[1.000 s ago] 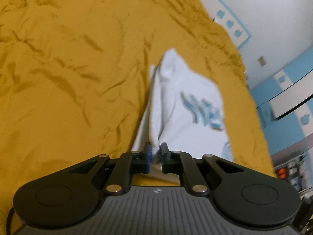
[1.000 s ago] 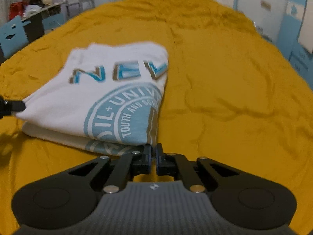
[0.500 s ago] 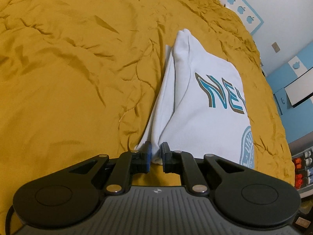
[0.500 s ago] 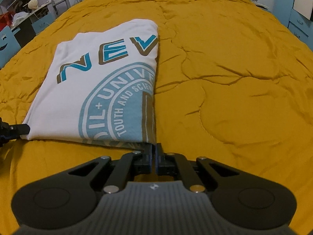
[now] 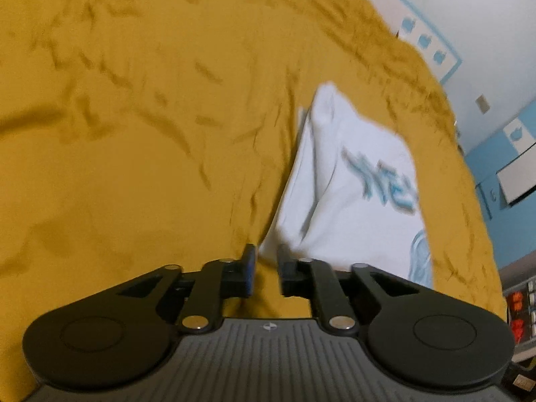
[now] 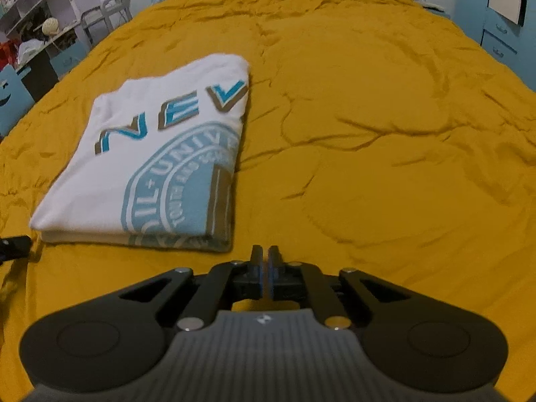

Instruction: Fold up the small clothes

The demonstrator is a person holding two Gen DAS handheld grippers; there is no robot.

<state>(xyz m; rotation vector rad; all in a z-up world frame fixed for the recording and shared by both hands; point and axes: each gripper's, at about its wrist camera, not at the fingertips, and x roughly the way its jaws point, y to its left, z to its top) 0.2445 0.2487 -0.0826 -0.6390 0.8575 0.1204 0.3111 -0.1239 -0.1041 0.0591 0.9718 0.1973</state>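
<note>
A folded white T-shirt (image 6: 150,167) with blue lettering and a round blue print lies flat on the mustard-yellow bedspread (image 6: 368,134). My left gripper (image 5: 266,254) sits at the shirt's (image 5: 351,201) near corner. Its jaws are opening, with a clear gap; the pads do not press on the cloth. One of its fingertips (image 6: 15,244) shows at the left edge of the right wrist view, just beside the shirt. My right gripper (image 6: 264,254) is shut on nothing, a little right of the shirt's near right corner.
The wrinkled bedspread (image 5: 134,134) stretches wide on all sides of the shirt. Shelves and a chair (image 6: 104,13) stand beyond the bed's far left. Blue cabinets (image 6: 499,33) and a white wall (image 5: 469,16) lie past its right side.
The left jaws have parted and let go of the shirt's corner, and that gripper has drawn back a little. The right gripper has slid rightward off the shirt's edge. The shirt has settled flat.
</note>
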